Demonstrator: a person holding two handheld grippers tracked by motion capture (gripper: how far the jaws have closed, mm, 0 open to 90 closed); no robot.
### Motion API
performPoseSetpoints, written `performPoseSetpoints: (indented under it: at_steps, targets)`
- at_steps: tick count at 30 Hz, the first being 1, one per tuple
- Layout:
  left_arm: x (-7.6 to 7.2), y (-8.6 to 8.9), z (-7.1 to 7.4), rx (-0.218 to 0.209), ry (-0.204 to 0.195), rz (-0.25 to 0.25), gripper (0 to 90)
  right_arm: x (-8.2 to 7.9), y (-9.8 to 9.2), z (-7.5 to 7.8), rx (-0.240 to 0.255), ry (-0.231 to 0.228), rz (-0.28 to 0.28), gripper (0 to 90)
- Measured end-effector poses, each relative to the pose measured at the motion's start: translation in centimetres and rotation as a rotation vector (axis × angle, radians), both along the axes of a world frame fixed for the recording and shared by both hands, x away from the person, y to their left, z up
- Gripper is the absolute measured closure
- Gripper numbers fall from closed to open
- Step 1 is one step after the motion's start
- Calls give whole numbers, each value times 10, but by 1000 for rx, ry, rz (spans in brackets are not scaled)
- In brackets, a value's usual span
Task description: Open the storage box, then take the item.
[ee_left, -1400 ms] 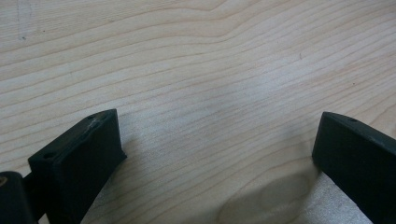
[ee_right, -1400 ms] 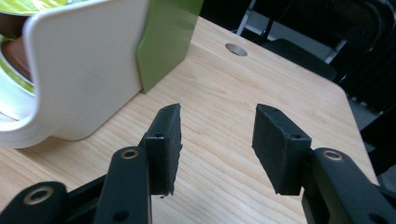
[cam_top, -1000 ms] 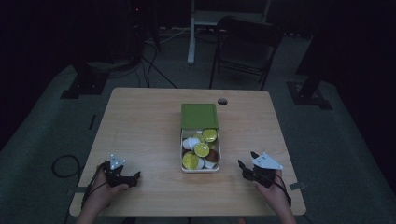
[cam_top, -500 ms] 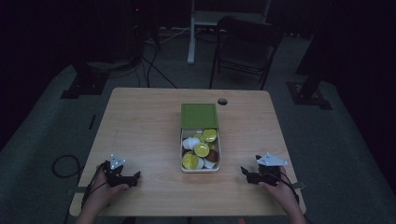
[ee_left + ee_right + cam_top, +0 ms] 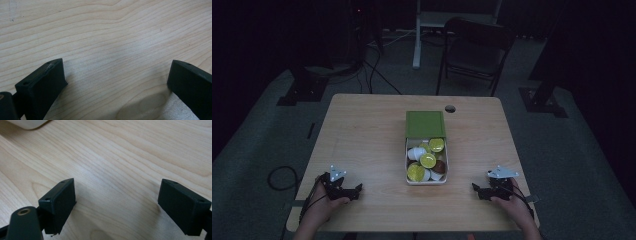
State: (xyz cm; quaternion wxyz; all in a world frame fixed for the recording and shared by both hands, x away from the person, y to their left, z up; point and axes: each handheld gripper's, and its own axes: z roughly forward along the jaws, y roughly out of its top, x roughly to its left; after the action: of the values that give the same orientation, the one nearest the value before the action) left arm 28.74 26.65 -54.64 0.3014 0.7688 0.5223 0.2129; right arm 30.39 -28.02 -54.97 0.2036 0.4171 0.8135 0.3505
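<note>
High view: with both the left gripper (image 5: 354,190) and the right gripper (image 5: 477,189) wide and empty, the right having just been opening, the round foil-lidded capsules (image 5: 428,160) heaped loosely in the white rectangular tray (image 5: 407,167) could be scattered by a careless reach.

We could not read the lids of the capsules (image 5: 428,161) in the white tray (image 5: 426,182); they were too small. Beside that tray, the person's forearms were cut off by the bottom edge.
</note>
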Motion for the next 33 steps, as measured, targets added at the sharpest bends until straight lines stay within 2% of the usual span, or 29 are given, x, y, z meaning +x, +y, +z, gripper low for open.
performPoseSetpoints:
  at_steps: [1,5,9,11,12,13,15,27,33]
  targets:
    - [0,0,0,0,0,0,18,1,-1,0,15,3,-5,143]
    - [0,0,0,0,0,0,17,3,-3,-1,22,40,-16,130]
    - [0,0,0,0,0,0,17,5,-4,-1,29,48,-14,121]
    - [0,0,0,0,-1,0,17,9,-3,0,56,54,-62,128]
    - [0,0,0,0,0,0,17,11,0,0,48,48,-89,139]
    - [0,0,0,0,-1,0,17,11,4,-1,26,40,-82,132]
    - [0,0,0,0,-1,0,18,10,8,-1,24,43,-37,126]
    - [0,0,0,1,0,0,18,11,10,-1,25,46,-34,125]
    - [-2,2,0,3,2,-24,18,11,10,-1,26,47,-34,125]
